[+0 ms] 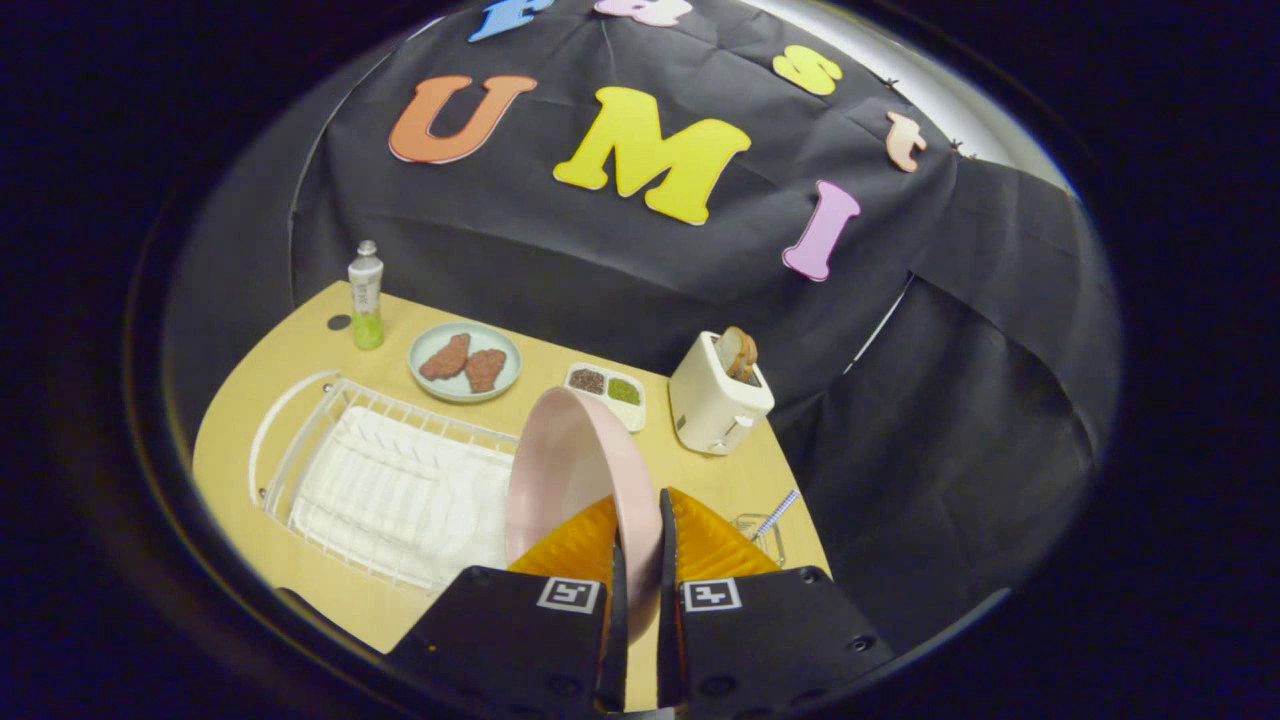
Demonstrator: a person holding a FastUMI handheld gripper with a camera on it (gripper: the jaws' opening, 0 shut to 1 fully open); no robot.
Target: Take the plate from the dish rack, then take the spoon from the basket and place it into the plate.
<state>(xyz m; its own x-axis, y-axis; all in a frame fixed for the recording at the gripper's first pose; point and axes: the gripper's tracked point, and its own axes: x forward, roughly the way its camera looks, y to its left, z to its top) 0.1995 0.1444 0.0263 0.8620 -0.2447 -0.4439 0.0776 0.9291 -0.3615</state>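
Gripper (637, 520) pinches the pink plate (565, 475) above the rack (330, 450); step 1 in hand. Next: set it down, likely.

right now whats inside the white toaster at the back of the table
Slices of brown toast stick up out of the slot of the white toaster. Their lower parts are hidden inside it. The gripper is shut on the pink plate.

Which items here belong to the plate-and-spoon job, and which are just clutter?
Job: pink plate clamped in gripper; dish rack; spoon in basket.
Clutter: toaster, bottle, blue plate, divided tray.
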